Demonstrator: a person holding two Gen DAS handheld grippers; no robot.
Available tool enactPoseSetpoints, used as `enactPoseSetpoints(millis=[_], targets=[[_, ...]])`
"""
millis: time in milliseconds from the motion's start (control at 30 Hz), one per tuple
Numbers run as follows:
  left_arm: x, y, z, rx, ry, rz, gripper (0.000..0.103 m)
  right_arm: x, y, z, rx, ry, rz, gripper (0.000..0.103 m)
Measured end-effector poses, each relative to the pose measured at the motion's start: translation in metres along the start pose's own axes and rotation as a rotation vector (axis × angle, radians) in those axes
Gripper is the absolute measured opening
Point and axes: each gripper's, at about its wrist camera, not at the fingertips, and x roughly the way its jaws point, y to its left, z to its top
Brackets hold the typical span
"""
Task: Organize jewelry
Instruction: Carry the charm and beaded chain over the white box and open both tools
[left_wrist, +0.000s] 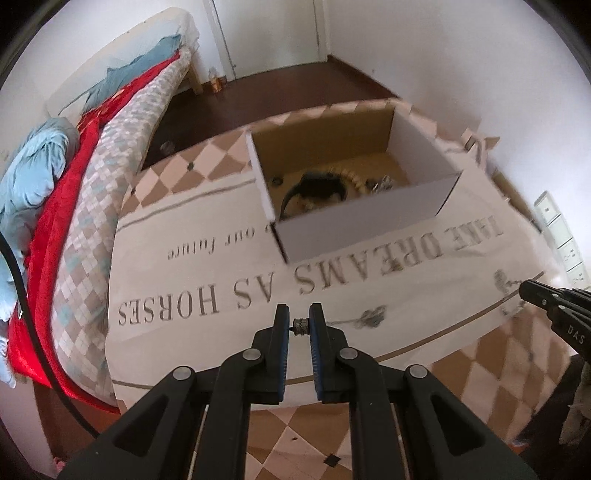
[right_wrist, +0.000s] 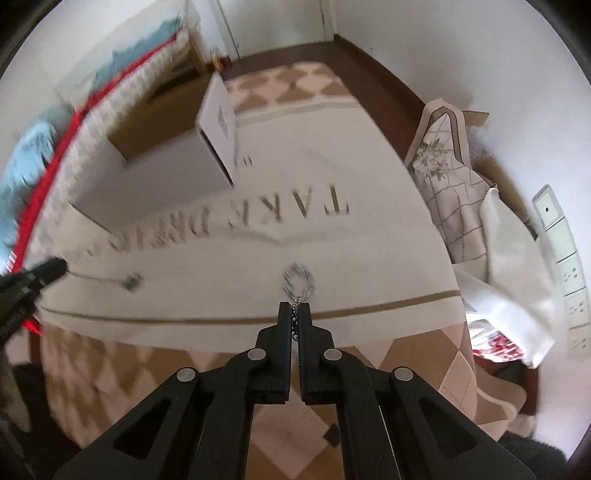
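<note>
Your left gripper sits at 6 o'clock in its own view, jaws narrowed onto a small metal clasp pinched between the blue pads. From that clasp a thin chain runs toward 3 o'clock to a blurred silver pendant over the white tablecloth printed with "TAKE DREAMS AS HORSES". In the right wrist view the same gripper enters at 9 o'clock, with the chain trailing to the pendant.

Your right gripper is at 6 o'clock in its view, jaws nearly closed on a dark chain that hangs down between them. Just beyond the tips, toward 12 o'clock, a silver wreath-shaped charm lies on the cloth, linked to that chain. In the left wrist view this gripper comes in at 3 o'clock, with the charm as a blur just beside its tip.

Your open cardboard box, white outside and brown inside, stands on the cloth at 12 o'clock from the left gripper, well apart from both. Inside it you have a dark band-shaped piece, a pale beaded strand and a small silver item near the 2 o'clock wall. In the right wrist view the box is at 10 o'clock.

A bed with a red blanket fills 9 o'clock in the left view.
</note>
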Motion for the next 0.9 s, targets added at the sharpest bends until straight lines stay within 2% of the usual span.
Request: enactPoseSetpoints(millis=[300, 500, 733, 900], targets=[[-0.046, 0.007, 0.036, -0.020, -0.091, -0.075, 0.008, -0.048, 0.031, 0.036, -0.047, -0.105, 0.065, 0.003], [-0.074, 0.016, 0.055, -0.030, -0.143, -0.086, 0.008, -0.072, 0.053, 0.060, -0.084, -0.158, 0.113, 0.002], [-0.112, 0.024, 0.087, -0.045, -0.200, -0.124, 0.008, -0.103, 0.087, 0.106, -0.144, -0.232, 0.171, 0.002], [-0.137, 0.035, 0.123, -0.067, -0.248, -0.150, 0.008, -0.117, 0.107, 0.139, -0.169, -0.261, 0.192, 0.002]])
